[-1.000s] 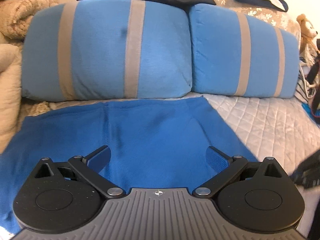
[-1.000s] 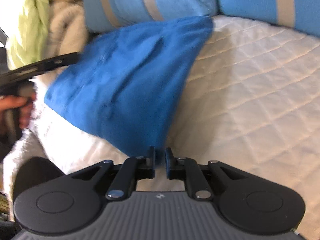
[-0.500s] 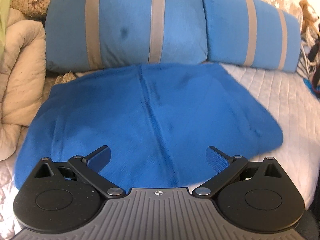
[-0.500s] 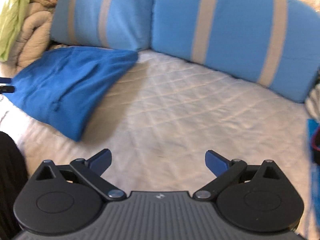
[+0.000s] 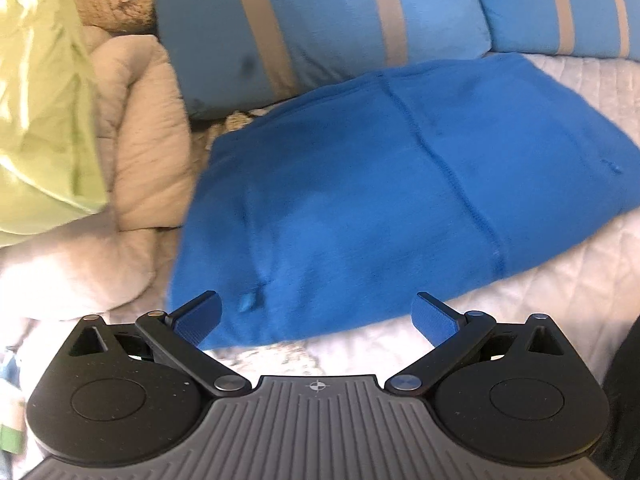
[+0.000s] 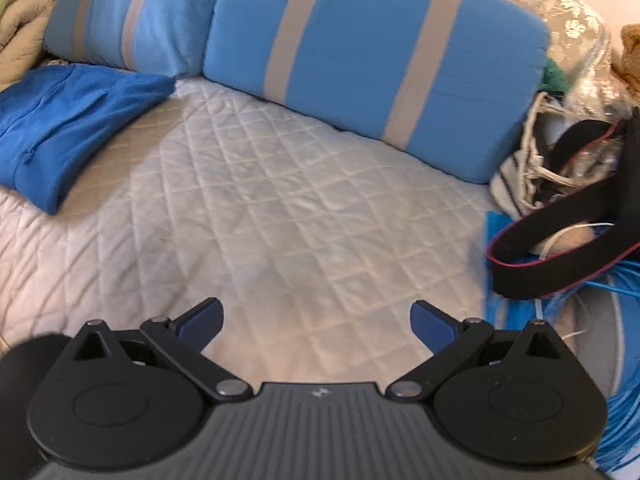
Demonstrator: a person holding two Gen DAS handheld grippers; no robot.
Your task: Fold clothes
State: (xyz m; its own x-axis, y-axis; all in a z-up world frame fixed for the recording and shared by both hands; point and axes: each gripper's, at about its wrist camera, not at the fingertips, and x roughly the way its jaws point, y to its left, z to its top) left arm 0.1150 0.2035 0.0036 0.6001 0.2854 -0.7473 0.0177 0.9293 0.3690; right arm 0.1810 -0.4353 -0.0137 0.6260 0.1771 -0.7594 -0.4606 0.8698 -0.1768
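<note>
**Both grippers spread wide, empty**

The left gripper (image 5: 316,316) and right gripper (image 6: 316,320) grip nothing. The folded blue garment (image 5: 400,200) lies on the quilted bedspread (image 6: 280,200) against striped pillows (image 6: 360,52); a black strap (image 6: 560,248) lies rightward.

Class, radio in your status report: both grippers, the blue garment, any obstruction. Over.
Left gripper open, empty. Right gripper open, empty, over bare white quilted bedcover. Folded blue knit garment lying flat beside striped blue pillows. Nothing in the way.
</note>
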